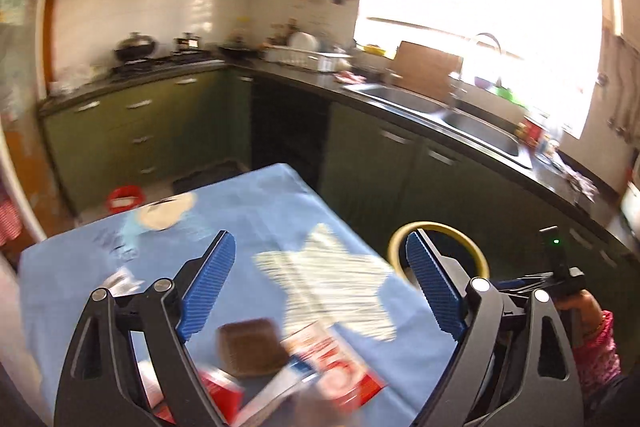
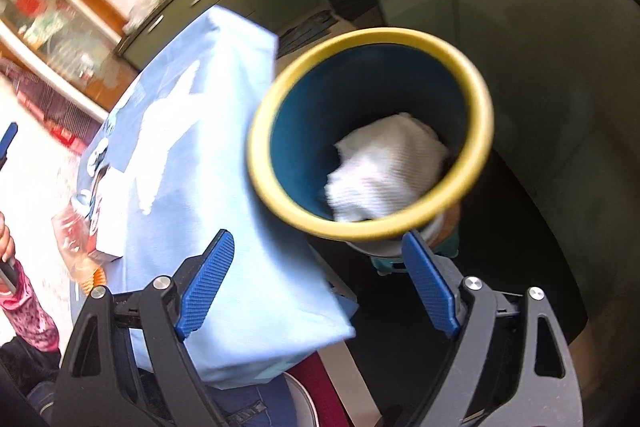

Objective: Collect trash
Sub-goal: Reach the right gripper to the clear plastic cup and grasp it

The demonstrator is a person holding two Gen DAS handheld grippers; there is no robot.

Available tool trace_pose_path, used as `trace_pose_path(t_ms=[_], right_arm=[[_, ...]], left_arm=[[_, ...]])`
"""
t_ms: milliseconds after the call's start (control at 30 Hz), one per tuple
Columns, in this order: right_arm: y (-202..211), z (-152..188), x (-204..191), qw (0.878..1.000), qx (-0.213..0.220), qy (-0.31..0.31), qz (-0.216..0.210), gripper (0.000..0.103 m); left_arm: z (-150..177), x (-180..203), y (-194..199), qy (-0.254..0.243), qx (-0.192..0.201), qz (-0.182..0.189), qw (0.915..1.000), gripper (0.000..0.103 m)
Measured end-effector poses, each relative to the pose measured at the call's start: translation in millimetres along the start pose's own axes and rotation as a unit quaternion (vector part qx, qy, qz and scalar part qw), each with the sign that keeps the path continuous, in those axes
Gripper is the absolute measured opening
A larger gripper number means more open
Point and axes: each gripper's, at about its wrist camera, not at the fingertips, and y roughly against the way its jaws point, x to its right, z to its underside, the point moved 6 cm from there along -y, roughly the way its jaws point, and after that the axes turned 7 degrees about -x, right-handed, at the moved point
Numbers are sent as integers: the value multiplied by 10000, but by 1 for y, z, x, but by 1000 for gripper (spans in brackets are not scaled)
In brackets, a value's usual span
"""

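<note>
Hovering over the blue tablecloth (image 1: 260, 195), the left gripper (image 1: 320, 291) is standing wide open with nothing between its blue pads (image 1: 208, 287); under it, at lower centre of the left view, are lying a brown block (image 1: 250, 349), a red and white packet (image 1: 340, 367) and a red box (image 1: 222, 393), all blurred and none touched; a white star print (image 1: 332, 279) is showing on the cloth between the jaws; the right gripper (image 2: 318, 289) is also gaping wide, gripping nothing, pointing down beside the table edge; the bin (image 2: 370, 133), yellow-rimmed with a blue inside, is filling the centre of the right view just beside the draped cloth (image 2: 208, 147); a crumpled white paper (image 2: 384, 167) is sitting inside the bin at its lower right; the same bin rim (image 1: 438, 227) is peeking out at right centre of the left view, behind the right finger; a hand (image 1: 584, 301) in a pink sleeve (image 1: 600, 355) is showing at the lower right there; more wrappers (image 2: 76, 239) are lying on the cloth at the left edge of the right view; green cabinets (image 1: 132, 131) and a sink (image 1: 452, 115) are in the background.
</note>
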Motion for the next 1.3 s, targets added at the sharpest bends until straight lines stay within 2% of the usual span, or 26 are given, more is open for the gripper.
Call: trace_pose_path(t_ms=[133, 233, 300, 467, 633, 733, 867, 1067, 1300], right_arm=[[-15, -10, -47, 9988, -171, 454, -39, 81], [-24, -18, -88, 9964, -229, 811, -90, 81], [-27, -21, -119, 9936, -245, 1091, -153, 81], [-25, -15, -192, 9816, -264, 1847, -417, 81], [-24, -2, -246, 9756, -361, 1974, -891, 81], [-26, 10, -269, 9750, -332, 1941, -1032, 81], [-40, 26, -290, 9781, -339, 1866, -863, 81], [-56, 31, -296, 9868, -211, 1473, -644, 81], [-72, 29, -302, 9904, -220, 1288, -447, 81]], left_arm=[[34, -49, 41, 331, 298, -535, 9976, 91], [69, -84, 68, 539, 462, -1148, 9908, 92], [90, -102, 77, 642, 458, -1425, 9867, 92], [137, -141, 90, 830, 391, -1910, 9773, 92], [172, -164, 95, 954, 367, -2304, 9677, 92], [188, -177, 93, 1040, 366, -2378, 9650, 93], [199, -185, 83, 1192, 283, -2274, 9661, 93], [205, -195, 74, 1235, 200, -2025, 9713, 93], [204, -195, 82, 1127, 303, -2007, 9727, 94]])
